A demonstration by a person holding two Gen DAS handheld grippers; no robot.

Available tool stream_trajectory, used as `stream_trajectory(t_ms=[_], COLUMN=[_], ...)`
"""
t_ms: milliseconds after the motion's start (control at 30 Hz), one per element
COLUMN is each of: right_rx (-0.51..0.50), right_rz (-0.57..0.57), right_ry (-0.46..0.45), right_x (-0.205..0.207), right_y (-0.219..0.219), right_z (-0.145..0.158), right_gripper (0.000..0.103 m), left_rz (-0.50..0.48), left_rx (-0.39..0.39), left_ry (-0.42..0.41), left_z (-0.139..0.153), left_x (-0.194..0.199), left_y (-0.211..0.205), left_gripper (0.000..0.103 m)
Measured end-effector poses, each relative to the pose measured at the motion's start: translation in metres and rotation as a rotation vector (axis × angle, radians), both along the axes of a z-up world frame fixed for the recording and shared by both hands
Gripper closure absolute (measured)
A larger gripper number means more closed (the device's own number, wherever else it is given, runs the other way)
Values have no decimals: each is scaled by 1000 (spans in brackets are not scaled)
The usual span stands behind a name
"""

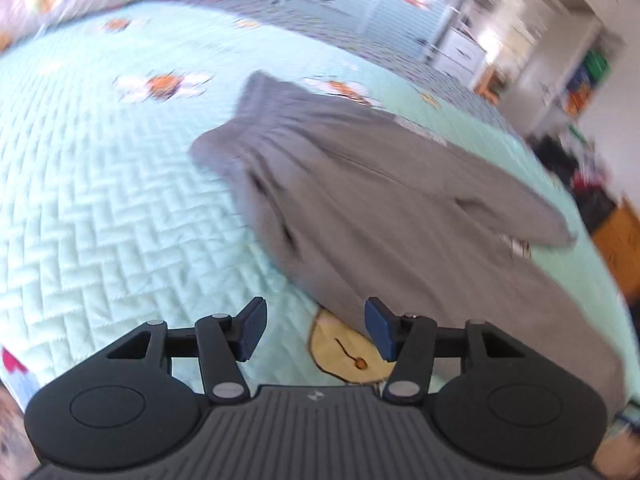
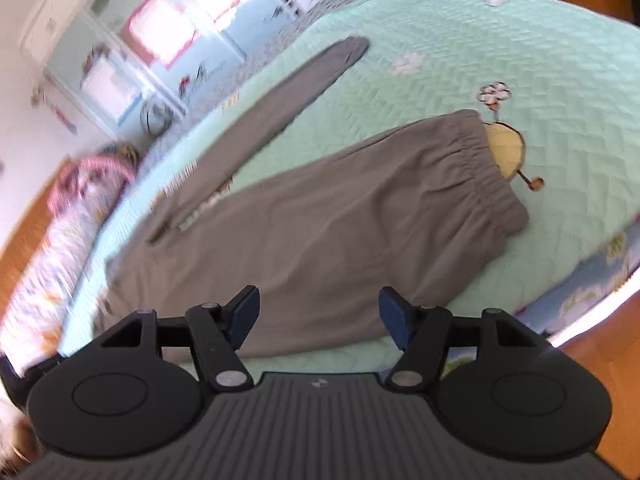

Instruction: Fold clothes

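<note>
Your mint quilt [image 2: 500, 40] carries grey trousers [image 2: 320, 216] (waistband at two o'clock); your left gripper [image 1: 316, 330] and right gripper [image 2: 318, 318] gape, holding nothing.

Bed's got a mint-green quilted cartoon-print bedspread [image 2: 520, 60]. Grey elastic-waist sweatpants [image 2: 340, 220] lie flat, legs toward 10 o'clock. Floral pillow [image 2: 60, 220] at 9.

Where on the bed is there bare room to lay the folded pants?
Bare quilt lies beyond the waistband of the grey pants, and a narrower wedge sits between the two legs. The pillow end is crowded.
</note>
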State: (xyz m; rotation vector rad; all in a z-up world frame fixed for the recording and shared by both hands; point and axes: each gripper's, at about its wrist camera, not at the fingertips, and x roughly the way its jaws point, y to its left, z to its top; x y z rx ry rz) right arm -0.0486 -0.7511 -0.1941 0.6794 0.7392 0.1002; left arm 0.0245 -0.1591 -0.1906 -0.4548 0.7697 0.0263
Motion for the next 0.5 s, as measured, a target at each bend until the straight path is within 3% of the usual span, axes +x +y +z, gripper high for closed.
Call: stream_trajectory(t_ms=[167, 300, 500], right_rx=[116, 106, 132], right_rz=[-119, -148, -181], right_ry=[16, 6, -18], right_x=[-11, -16, -14], right_y=[-13, -12, -13], right_z=[-4, 1, -1], right_gripper=[35, 34, 32], left_rz=[81, 88, 127], left_rx=[-81, -83, -198], left_ry=[-11, 13, 3], left_z=[-3, -8, -24], left_x=[17, 44, 67], left_y=[23, 26, 34], left_gripper=[46, 46, 48])
